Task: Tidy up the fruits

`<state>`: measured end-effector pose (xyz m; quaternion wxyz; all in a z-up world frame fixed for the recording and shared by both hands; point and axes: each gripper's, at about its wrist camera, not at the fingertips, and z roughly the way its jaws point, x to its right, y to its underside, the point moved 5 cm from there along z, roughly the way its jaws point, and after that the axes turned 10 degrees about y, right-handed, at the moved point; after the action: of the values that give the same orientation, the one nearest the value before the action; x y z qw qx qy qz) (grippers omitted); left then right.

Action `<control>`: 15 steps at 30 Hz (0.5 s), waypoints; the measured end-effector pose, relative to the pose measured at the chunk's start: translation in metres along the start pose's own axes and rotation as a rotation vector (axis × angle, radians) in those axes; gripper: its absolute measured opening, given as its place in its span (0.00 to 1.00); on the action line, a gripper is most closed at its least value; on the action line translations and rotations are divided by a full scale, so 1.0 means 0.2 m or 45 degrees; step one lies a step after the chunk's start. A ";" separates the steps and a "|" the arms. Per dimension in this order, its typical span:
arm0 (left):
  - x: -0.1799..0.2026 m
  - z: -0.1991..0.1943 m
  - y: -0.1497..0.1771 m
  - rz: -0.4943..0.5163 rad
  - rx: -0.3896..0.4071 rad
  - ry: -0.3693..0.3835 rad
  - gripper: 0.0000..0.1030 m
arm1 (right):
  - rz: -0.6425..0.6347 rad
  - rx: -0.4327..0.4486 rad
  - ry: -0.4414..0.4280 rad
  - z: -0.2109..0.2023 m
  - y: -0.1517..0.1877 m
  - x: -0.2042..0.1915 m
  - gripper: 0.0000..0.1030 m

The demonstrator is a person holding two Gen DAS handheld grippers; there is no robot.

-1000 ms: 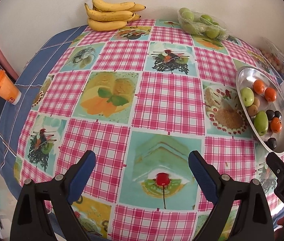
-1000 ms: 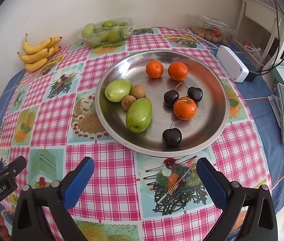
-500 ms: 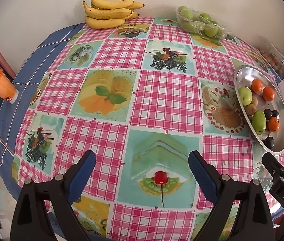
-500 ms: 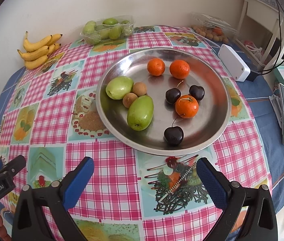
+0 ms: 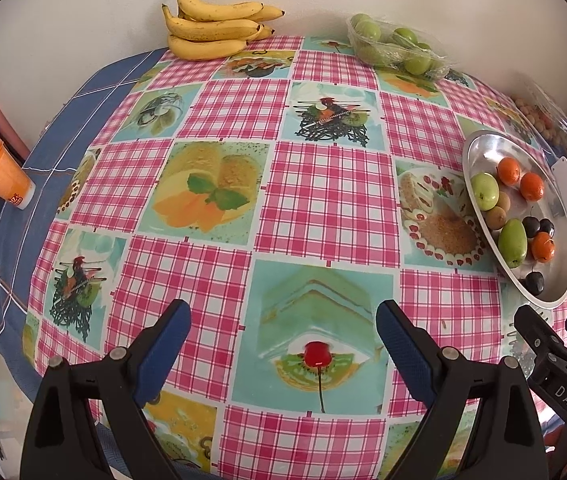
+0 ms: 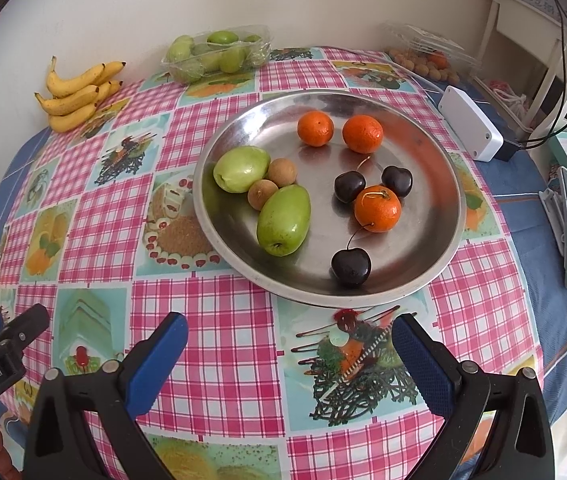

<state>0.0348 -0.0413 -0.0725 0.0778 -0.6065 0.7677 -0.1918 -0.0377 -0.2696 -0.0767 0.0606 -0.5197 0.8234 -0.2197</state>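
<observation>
Both the left gripper (image 5: 283, 334) and right gripper (image 6: 289, 346) hover spread and empty above the desk's (image 5: 323, 200) near edge. Mixed fruits lie in the round steel plate (image 6: 439, 236); yellow bananas (image 6: 77, 96) far left. Sorting may be pending or complete.

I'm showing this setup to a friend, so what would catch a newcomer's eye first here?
Probably the round metal tray on the pink checked tablecloth, holding green fruits, three oranges and dark cherries. Next, the bunch of bananas by the far wall. Both hand-held grippers, left and right, hang open and empty in front.
</observation>
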 end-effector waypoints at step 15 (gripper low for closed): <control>0.00 0.01 0.00 -0.013 -0.008 0.001 0.91 | -0.003 -0.008 0.001 0.01 0.00 -0.01 1.00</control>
<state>0.0352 -0.0408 -0.0736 0.0745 -0.6107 0.7652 -0.1898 -0.0366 -0.2686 -0.0784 0.0584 -0.5210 0.8234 -0.2171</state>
